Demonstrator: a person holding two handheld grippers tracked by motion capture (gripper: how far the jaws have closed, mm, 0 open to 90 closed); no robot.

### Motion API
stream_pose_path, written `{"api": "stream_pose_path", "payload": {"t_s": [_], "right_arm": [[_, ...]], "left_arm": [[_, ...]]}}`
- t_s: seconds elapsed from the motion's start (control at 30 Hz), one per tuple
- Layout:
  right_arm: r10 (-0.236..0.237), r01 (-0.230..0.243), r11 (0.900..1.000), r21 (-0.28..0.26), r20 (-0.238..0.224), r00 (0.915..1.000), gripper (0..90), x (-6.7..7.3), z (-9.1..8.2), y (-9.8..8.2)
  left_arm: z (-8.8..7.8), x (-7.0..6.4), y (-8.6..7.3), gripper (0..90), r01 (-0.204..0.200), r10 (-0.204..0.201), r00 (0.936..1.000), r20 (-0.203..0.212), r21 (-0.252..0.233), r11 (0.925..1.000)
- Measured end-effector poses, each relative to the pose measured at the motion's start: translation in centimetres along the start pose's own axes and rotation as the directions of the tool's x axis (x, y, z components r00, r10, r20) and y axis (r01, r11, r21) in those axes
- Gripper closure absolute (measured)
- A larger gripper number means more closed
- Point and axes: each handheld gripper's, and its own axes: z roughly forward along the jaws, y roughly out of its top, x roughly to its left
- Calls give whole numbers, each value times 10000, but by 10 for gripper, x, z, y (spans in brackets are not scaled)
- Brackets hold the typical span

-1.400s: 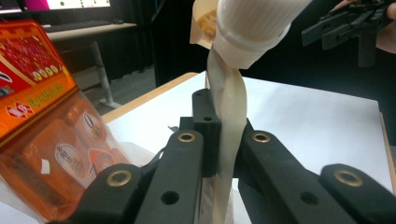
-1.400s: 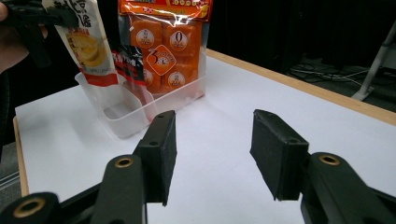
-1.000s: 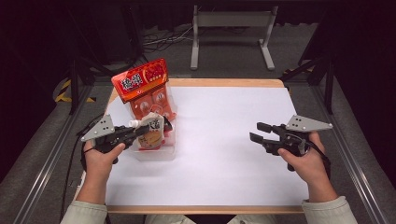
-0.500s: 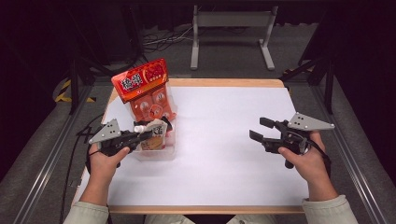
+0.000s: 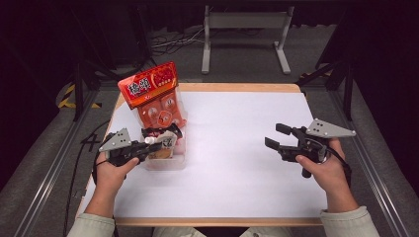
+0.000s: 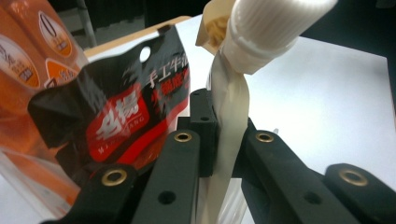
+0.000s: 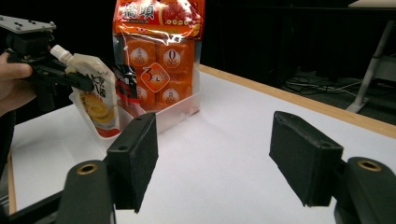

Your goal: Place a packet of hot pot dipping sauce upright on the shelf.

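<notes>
Left gripper (image 5: 157, 143) clamped on the flat neck of a cream spout pouch (image 5: 163, 147), just under its white ribbed cap (image 6: 275, 28); the pads pinch the pouch film from both sides. The pouch is upright, its lower end inside a clear plastic bin (image 5: 170, 163) near the table's left edge, about midway along it.

In the same bin, behind the pouch toward the far edge: a tall orange snack bag (image 5: 155, 98) with a red header, standing upright, and a smaller black-and-red packet (image 6: 121, 112) pressed between the orange bag and the pouch. The black packet touches the gripper's left jaw in the left gripper view and crowds the pouch on that side.

Right gripper (image 5: 277, 137) held above the white table cover (image 5: 232, 163) near the right edge, well apart from the bin. Its jaws have just been opening and stand wide, with nothing between them. They point toward the bin across bare surface.

Beyond the far edge, a grey metal stand (image 5: 244, 29) on the floor, with cables (image 5: 173, 42) beside it.
</notes>
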Motion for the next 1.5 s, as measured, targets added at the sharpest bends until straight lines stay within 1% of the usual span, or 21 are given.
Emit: {"api": "stream_pose_path", "payload": {"t_s": [0.27,0.33,0.4,0.43,0.53,0.63,0.7,0.77,0.8,0.83,0.93,0.97,1.07,1.1,1.13,1.23,1.3,1.37,1.4,1.43,1.5], "right_arm": [[43,-43,10000,-36,-116,9999,323,0,2,1],[28,-28,10000,-34,-125,9999,322,0,2,1],[7,-8,10000,-46,-139,9999,321,0,3,1],[16,-17,10000,-46,-146,9999,320,0,3,1],[8,-8,10000,-21,-207,9998,317,0,4,1],[16,-16,10000,-17,-194,9998,312,0,4,0],[9,-9,10000,5,-147,9999,308,-1,3,0],[11,-11,10000,4,-108,9999,306,-1,1,-1],[18,-18,10000,21,-108,9999,306,-1,0,-2],[56,-56,10000,5,-136,9999,299,-2,-1,-2],[109,-109,9999,-102,-44,9999,282,-2,-7,-5],[89,-89,9999,-122,4,10000,281,-2,-9,-6],[64,-62,9999,-99,150,9999,275,-3,-18,-13],[38,-37,10000,-80,194,9998,275,-4,-20,-14],[9,-6,10000,-95,297,9996,275,-5,-25,-17],[29,-21,9999,-159,495,9988,272,-7,-34,-27],[65,-53,9998,-190,621,9981,268,-8,-38,-36],[-118,129,9999,-113,914,9957,268,-7,-42,-46],[-86,97,9999,-107,958,9954,268,-8,-44,-50],[-86,97,9999,-107,958,9954,268,-8,-44,-50],[-51,79,9997,-241,1120,9937,268,-7,-50,-61]], "left_arm": [[-5,3,-3,829,383,-384,9993,36,108,9992],[-8,2,-4,806,551,-551,9985,-36,69,9985],[-12,3,-4,768,418,-414,9986,-338,112,9991],[-14,2,-4,748,476,-474,9981,-389,36,9989],[-19,1,-3,635,498,-501,9967,-645,-61,9987],[-22,-2,-2,468,615,-632,9932,-977,-202,9979],[-24,-4,0,232,712,-738,9830,-1680,-215,9972],[-28,-5,1,99,750,-758,9783,-1930,-117,9971],[-31,-7,1,57,875,-872,9742,-2079,-76,9961],[-35,-10,2,47,862,-849,9697,-2289,-46,9963],[-45,-18,3,27,878,-824,9633,-2553,97,9961],[-49,-21,3,27,809,-777,9623,-2608,15,9967],[-57,-29,1,26,906,-875,9648,-2480,8,9959],[-59,-31,1,27,891,-831,9662,-2440,140,9959],[-61,-33,0,27,803,-712,9654,-2508,263,9964],[-64,-39,-1,28,843,-712,9636,-2576,399,9956],[-65,-41,-3,39,759,-598,9638,-2600,520,9958],[-64,-43,-6,40,784,-628,9630,-2621,497,9957],[-64,-43,-6,40,784,-628,9630,-2621,497,9957],[-64,-44,-8,40,896,-752,9630,-2588,444,9950],[-62,-46,-15,41,1064,-949,9638,-2492,332,9938]]}}
